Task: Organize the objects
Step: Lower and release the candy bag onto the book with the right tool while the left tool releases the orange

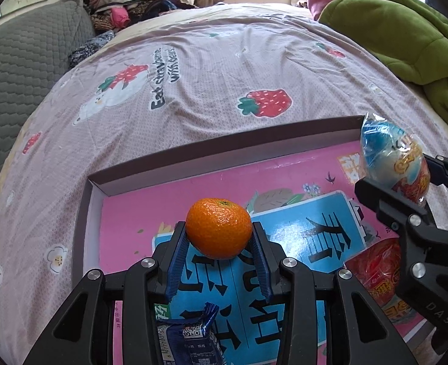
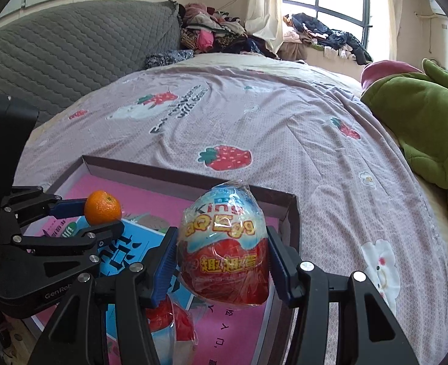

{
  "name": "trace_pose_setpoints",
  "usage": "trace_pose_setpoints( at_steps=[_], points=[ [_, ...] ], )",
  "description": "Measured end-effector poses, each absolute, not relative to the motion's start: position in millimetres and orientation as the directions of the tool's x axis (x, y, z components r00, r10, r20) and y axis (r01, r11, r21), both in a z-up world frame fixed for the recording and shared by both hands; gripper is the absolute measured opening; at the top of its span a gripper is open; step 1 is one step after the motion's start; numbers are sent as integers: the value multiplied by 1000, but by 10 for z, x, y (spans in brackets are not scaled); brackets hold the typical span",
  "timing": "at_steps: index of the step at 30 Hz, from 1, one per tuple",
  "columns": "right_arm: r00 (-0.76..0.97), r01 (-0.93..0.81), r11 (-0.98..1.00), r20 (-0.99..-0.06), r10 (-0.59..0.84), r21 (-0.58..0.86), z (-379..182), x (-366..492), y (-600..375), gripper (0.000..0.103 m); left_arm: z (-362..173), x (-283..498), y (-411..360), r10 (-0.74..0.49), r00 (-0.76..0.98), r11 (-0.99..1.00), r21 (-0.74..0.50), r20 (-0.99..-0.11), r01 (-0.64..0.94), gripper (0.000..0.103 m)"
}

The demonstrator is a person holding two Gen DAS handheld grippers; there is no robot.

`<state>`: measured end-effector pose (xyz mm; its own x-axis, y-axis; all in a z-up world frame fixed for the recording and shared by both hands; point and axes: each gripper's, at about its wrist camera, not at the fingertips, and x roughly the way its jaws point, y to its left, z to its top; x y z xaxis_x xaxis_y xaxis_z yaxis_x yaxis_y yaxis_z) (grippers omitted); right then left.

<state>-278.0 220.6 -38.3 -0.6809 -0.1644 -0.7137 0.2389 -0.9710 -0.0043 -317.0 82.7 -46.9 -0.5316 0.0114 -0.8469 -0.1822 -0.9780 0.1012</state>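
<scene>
Left claw: your left gripper (image 1: 218, 237) has its blue ribbed pads clamped on both sides of a round, dimpled orange tangerine (image 1: 218, 231), stem end up.

Right claw: your right gripper (image 2: 222, 251) is squeezing a big egg-shaped toy wrapped in crinkly clear plastic, blue-white on top and red below (image 2: 224, 243). It's pinched between both pads and stands roughly upright.

Where they hang: both loads are held over the shallow cardboard box lid with the dark brown rim and glossy pink-and-blue printed floor (image 1: 193, 158). Can't tell how far off the floor they are. In the right wrist view the tangerine sits off to the left of the egg, well apart from it.

In the lid already: a dark blue foil snack packet (image 1: 190, 339) lies right under your left gripper, and a second plastic-wrapped red egg-shaped toy (image 2: 170, 324) lies under your right one.

Under the lid: it rests on a pinkish-lilac bedsheet printed with strawberries and bears (image 1: 224, 60).

Further out: a grey quilted headboard cover (image 2: 72, 48) on the left, a rumpled green plush blanket (image 1: 406, 36) on the right, and a heap of mixed clothes (image 2: 211, 33) past the far edge of the bed.
</scene>
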Motion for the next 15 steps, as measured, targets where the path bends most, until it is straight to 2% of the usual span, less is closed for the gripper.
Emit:
trace_pose_setpoints(
  at_steps=[15],
  points=[
    [-642,238,-971,-754,-137,-26,-466,-2806,2137,55,-497,-3186,773,34,-497,-983,61,-867,-174,43]
  ],
)
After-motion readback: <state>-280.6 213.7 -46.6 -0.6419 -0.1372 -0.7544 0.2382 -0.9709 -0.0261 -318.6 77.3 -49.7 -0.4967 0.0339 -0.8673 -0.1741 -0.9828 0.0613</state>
